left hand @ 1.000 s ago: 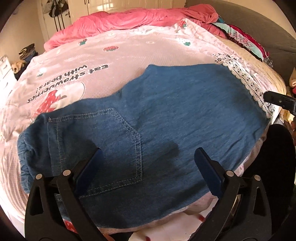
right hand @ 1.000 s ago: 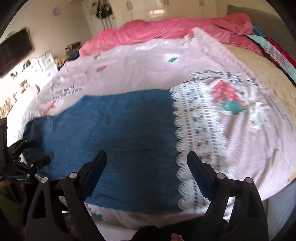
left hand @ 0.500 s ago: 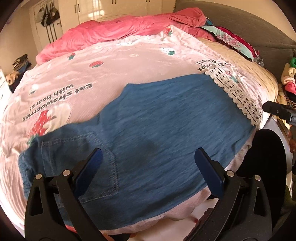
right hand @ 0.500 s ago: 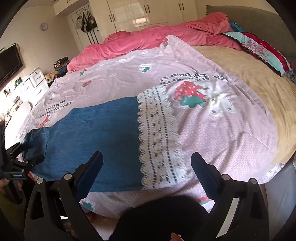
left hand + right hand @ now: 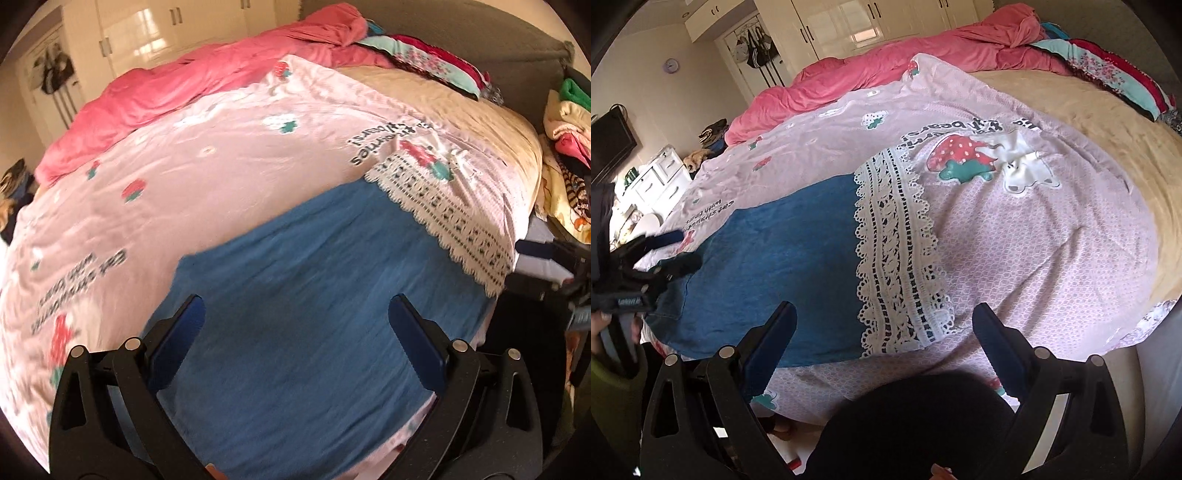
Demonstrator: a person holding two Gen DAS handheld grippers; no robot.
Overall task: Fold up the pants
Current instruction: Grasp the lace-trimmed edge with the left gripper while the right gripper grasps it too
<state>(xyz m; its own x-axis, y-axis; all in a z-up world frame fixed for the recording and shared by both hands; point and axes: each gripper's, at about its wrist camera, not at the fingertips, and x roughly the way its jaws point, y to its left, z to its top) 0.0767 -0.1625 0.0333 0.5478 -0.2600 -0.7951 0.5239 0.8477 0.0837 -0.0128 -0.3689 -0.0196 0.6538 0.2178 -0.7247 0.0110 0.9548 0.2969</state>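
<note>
Blue denim pants point(image 5: 303, 317) lie flat on the pink bedspread point(image 5: 207, 177), with white lace trim point(image 5: 447, 221) at the leg end. My left gripper point(image 5: 295, 314) hovers open over the middle of the denim, nothing between its fingers. In the right wrist view the same pants point(image 5: 783, 266) stretch to the left, ending in the lace band point(image 5: 897, 269). My right gripper point(image 5: 882, 317) stands open near the bed's front edge, by the lace end. The left gripper point(image 5: 668, 251) shows at the far left of that view, above the waist end.
A pink duvet point(image 5: 207, 77) is bunched at the far side of the bed. Patterned cushions point(image 5: 436, 62) lie at the back right, and piled clothes point(image 5: 569, 147) sit off the right edge. A dark garment or knee point(image 5: 916, 424) fills the bottom of the right wrist view.
The left gripper has swung right, from over the back pocket to the legs. The right gripper has pulled back and right, past the lace hem. Both stayed open.
</note>
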